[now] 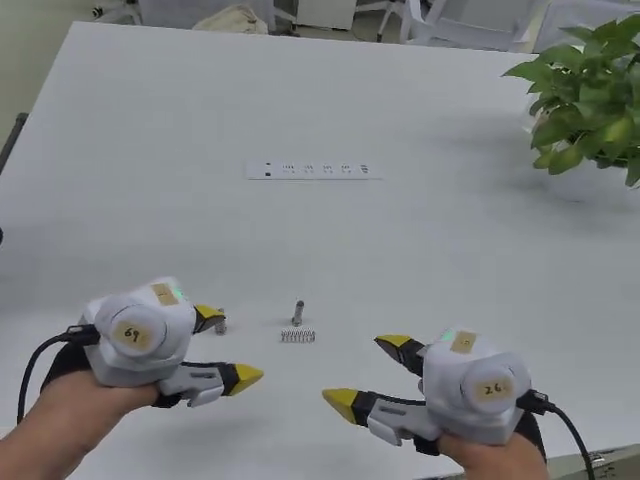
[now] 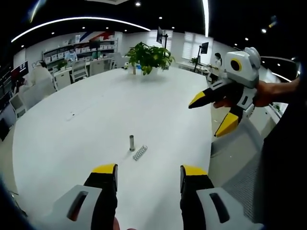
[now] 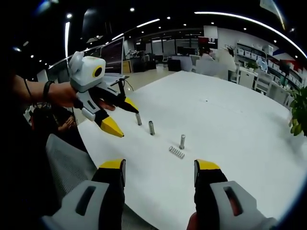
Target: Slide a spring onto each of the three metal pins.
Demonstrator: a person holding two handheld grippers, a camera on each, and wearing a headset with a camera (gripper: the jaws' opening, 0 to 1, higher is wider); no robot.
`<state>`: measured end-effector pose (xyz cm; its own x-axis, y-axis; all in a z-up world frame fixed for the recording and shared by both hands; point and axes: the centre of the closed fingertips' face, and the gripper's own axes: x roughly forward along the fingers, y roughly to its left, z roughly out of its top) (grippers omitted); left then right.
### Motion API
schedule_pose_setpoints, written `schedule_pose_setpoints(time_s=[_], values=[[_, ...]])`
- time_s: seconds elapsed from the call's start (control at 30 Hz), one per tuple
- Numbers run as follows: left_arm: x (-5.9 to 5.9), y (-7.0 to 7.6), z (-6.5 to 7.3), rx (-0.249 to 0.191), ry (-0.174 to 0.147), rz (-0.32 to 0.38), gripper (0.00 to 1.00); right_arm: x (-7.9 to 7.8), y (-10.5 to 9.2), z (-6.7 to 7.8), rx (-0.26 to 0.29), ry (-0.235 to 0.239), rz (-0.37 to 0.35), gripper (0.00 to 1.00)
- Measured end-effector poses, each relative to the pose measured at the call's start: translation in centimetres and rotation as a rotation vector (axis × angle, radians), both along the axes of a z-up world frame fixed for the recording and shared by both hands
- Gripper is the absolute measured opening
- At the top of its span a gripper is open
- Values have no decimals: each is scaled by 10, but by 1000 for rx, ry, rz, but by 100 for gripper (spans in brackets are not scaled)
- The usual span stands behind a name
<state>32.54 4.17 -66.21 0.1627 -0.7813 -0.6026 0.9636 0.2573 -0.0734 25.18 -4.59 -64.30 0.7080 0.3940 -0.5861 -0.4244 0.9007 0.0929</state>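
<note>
Spring [image 1: 298, 336] beside pin [image 1: 297, 312], bare table [image 1: 400, 120] around, left gripper [image 1: 238, 347], right gripper [image 1: 352, 369] fingers [image 1: 243, 378] wide open, empty

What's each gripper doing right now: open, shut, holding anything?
Left gripper: open, holding nothing.
Right gripper: open, holding nothing.

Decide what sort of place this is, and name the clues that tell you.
Probably an open-plan office: a big white meeting table with a power strip, a potted plant, and rows of desks with monitors behind it.
</note>
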Motion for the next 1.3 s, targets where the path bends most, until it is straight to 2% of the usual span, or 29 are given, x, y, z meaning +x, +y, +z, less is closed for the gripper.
schedule_pose_setpoints(time_s=[0.43,0.77,1.1,1.3], values=[[5,-32,-21,21,19,-79,44,-5,-1,-1,5,14,-15,57],[10,-58,-46,41,30,-127,42,-6,-6,-5,11,32,-27,56],[17,-75,-70,60,57,-141,38,-1,-4,-10,15,49,-18,56],[24,-81,-91,87,82,-130,34,1,-4,-13,20,59,-17,56]])
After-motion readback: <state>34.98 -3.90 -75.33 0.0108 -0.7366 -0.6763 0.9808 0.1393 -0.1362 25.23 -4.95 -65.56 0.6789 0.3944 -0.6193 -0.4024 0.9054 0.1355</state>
